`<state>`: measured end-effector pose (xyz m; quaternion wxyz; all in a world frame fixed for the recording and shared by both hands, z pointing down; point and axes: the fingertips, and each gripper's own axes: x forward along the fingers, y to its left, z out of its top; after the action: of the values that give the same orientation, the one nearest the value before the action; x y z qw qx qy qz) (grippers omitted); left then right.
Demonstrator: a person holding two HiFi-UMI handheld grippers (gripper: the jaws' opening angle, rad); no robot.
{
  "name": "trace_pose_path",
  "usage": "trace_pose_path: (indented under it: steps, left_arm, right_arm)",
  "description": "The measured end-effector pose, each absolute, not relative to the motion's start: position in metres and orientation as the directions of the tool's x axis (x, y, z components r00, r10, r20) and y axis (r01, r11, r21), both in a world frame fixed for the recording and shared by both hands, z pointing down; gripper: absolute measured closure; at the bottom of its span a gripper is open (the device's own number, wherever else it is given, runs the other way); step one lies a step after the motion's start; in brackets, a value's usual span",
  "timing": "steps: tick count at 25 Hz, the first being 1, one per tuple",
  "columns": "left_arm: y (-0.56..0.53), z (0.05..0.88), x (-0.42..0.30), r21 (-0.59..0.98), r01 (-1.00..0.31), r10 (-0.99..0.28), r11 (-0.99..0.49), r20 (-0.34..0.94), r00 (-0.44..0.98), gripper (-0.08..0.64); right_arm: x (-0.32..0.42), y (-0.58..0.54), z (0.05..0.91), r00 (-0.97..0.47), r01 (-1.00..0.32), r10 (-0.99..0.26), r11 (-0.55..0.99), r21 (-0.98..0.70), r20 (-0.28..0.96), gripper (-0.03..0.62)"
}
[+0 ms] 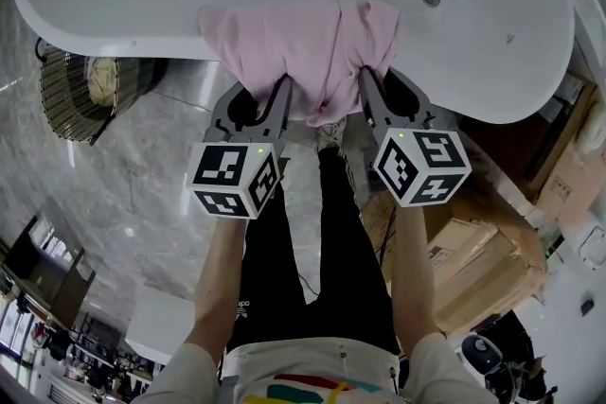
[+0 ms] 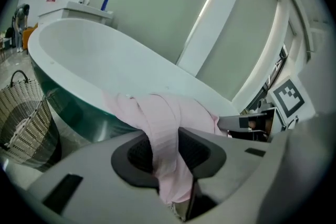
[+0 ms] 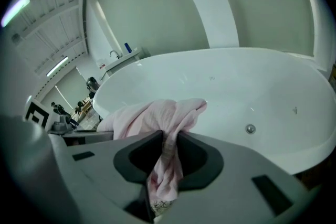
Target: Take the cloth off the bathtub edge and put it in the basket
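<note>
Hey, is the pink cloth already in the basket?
No, the pink cloth drapes over the bathtub edge, apart from the basket on the floor.

pink cloth (image 3: 164, 165) pinched in right tool (image 3: 168, 157)

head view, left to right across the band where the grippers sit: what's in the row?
Order: wicker basket → left gripper → right gripper → cardboard boxes. The pink cloth spans both grippers, each clamped on it, so it has no single place in the order.
</note>
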<state>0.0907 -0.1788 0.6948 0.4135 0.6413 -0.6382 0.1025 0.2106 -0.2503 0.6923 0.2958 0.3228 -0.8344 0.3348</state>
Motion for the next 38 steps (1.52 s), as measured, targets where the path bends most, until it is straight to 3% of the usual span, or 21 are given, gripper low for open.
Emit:
trace_pose_path:
  steps: [12, 22, 27, 38]
  left_arm:
    - [-0.182, 0.669, 0.094, 0.364, -0.924, -0.759, 0.118, 0.633, 0.152, 0.442]
    - [-0.190, 0.604, 0.088, 0.341, -0.932, -0.831, 0.121, 0.548, 0.092, 0.443]
    - [-0.193, 0.539, 0.085, 0.329, -0.936, -0.867, 0.127, 0.494, 0.056, 0.443]
    - [-0.223, 0.322, 0.082, 0.229, -0.971, -0.972, 0.068, 0.233, -0.013, 0.444]
  right_arm:
    - [0.215, -0.243, 0.671, -0.619, -0.731, -0.397, 0.606, -0.312, 0.677, 0.515]
    - [0.208, -0.254, 0.603, -0.665, -0.700, -0.465, 0.661, -0.271, 0.584, 0.517]
    - [0.206, -0.255, 0.539, -0.684, -0.691, -0.489, 0.673, -0.264, 0.541, 0.517]
    - [0.202, -0.287, 0.321, -0.728, -0.680, -0.627, 0.710, -0.184, 0.277, 0.518]
